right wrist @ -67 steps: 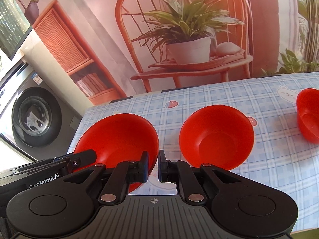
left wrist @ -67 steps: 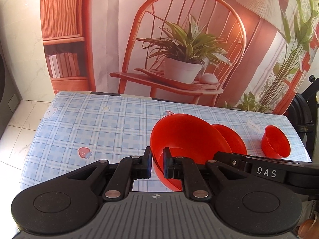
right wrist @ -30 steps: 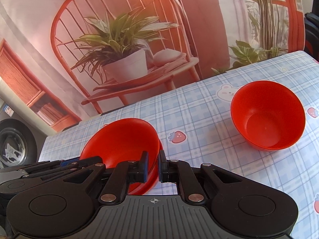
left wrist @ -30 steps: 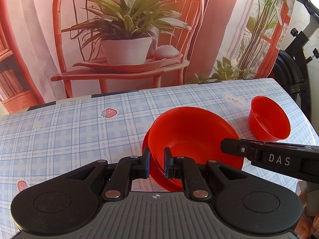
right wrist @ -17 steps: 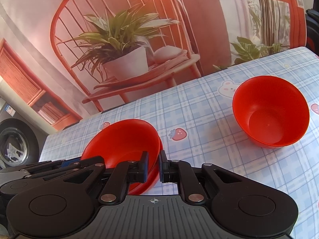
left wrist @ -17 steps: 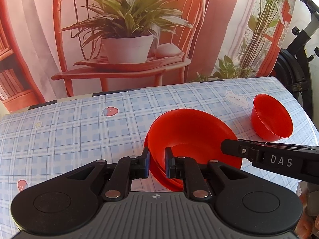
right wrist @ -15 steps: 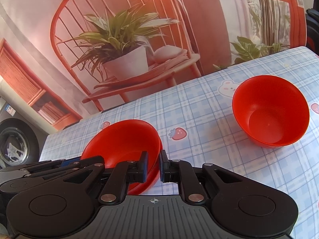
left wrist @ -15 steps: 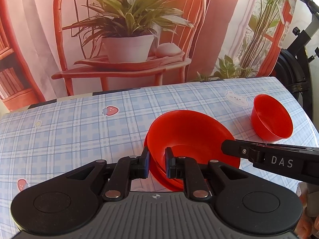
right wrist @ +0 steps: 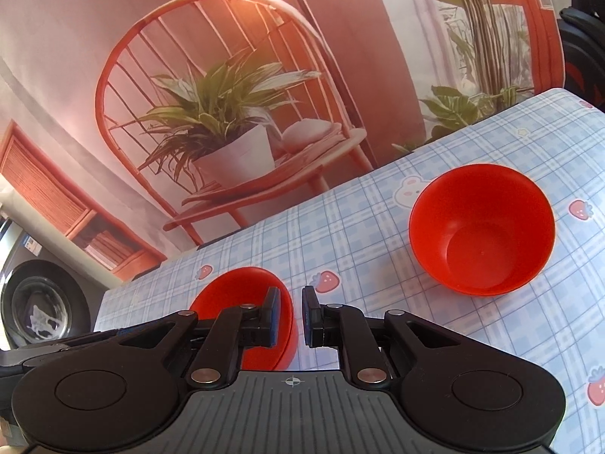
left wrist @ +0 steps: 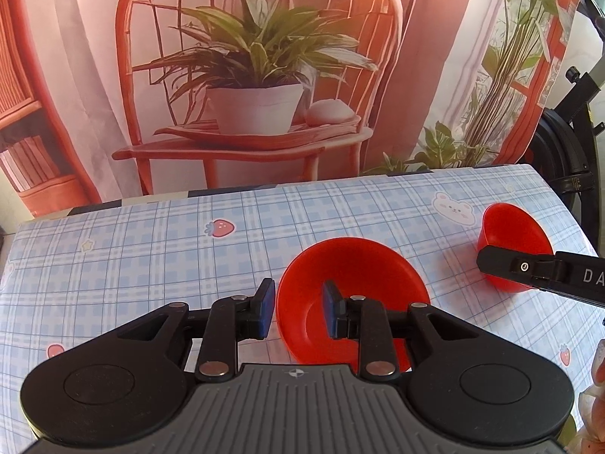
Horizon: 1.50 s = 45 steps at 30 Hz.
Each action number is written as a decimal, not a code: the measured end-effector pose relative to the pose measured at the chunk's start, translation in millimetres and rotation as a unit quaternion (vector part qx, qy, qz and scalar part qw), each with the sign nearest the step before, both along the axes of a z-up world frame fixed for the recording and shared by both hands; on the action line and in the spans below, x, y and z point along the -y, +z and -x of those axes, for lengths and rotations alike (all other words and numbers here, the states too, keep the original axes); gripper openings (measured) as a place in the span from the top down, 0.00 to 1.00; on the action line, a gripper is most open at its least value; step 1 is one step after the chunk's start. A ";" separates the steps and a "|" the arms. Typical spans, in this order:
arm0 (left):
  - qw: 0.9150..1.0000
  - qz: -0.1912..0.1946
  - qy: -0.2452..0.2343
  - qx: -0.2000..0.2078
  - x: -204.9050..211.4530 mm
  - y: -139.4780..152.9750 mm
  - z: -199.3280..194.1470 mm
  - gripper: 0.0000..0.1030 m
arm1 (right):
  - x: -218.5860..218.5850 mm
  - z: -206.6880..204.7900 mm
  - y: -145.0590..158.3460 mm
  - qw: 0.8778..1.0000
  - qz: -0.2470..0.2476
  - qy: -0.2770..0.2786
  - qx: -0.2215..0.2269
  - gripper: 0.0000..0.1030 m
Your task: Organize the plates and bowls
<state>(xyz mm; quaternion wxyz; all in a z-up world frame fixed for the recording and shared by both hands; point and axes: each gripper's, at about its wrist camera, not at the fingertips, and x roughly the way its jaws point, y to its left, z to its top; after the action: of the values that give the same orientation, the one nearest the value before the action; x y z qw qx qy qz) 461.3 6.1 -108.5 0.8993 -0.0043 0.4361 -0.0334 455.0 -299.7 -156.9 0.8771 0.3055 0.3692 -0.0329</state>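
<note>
Two large red bowls sit nested as one stack (left wrist: 359, 283) on the checked tablecloth (left wrist: 151, 257). My left gripper (left wrist: 298, 308) is open, its jaws astride the stack's near-left rim without gripping it. The stack also shows in the right wrist view (right wrist: 245, 287), behind the left finger. My right gripper (right wrist: 289, 316) is open by a narrow gap and holds nothing. A smaller red bowl (right wrist: 482, 227) stands alone ahead and to the right of it; it also shows in the left wrist view (left wrist: 514, 234), partly behind the right gripper's black body (left wrist: 544, 270).
A printed backdrop of a chair and a potted plant (left wrist: 257, 87) hangs behind the table's far edge. A washing machine (right wrist: 38, 310) stands off the table's left side. Black exercise equipment (left wrist: 571, 151) stands past the right edge.
My left gripper has opened and let go of the large bowl, which now rests nested in the other one. My right gripper has opened slightly and swung right towards the small bowl.
</note>
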 end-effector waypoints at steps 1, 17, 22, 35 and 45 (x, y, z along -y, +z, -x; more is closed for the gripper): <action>1.000 0.001 -0.004 0.007 2.2 3.3 -1.2 0.72 | 7.8 2.4 4.3 1.000 -0.001 -0.008 0.008 0.88; 0.992 0.055 -0.105 0.033 109.3 0.4 -42.9 0.72 | 110.4 56.0 -12.5 0.986 0.036 -0.160 0.027 0.88; 0.991 0.054 -0.124 0.011 137.0 -23.9 -59.6 0.71 | 116.1 58.1 -32.1 0.986 0.033 -0.164 0.007 0.84; 0.988 0.081 -0.125 -0.028 146.3 -58.1 -74.3 0.64 | 118.0 53.8 -45.4 0.985 0.053 -0.166 -0.006 0.84; 0.988 0.070 -0.126 -0.051 156.5 -72.9 -75.0 0.65 | 120.6 53.5 -58.3 0.986 0.035 -0.160 -0.022 0.84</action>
<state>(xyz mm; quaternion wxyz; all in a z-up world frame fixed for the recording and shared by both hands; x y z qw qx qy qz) 536.3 -150.3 -181.4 0.8622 -0.0139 0.4747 -0.1762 401.5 -420.3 -215.2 0.8626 0.3288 0.3330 -0.1921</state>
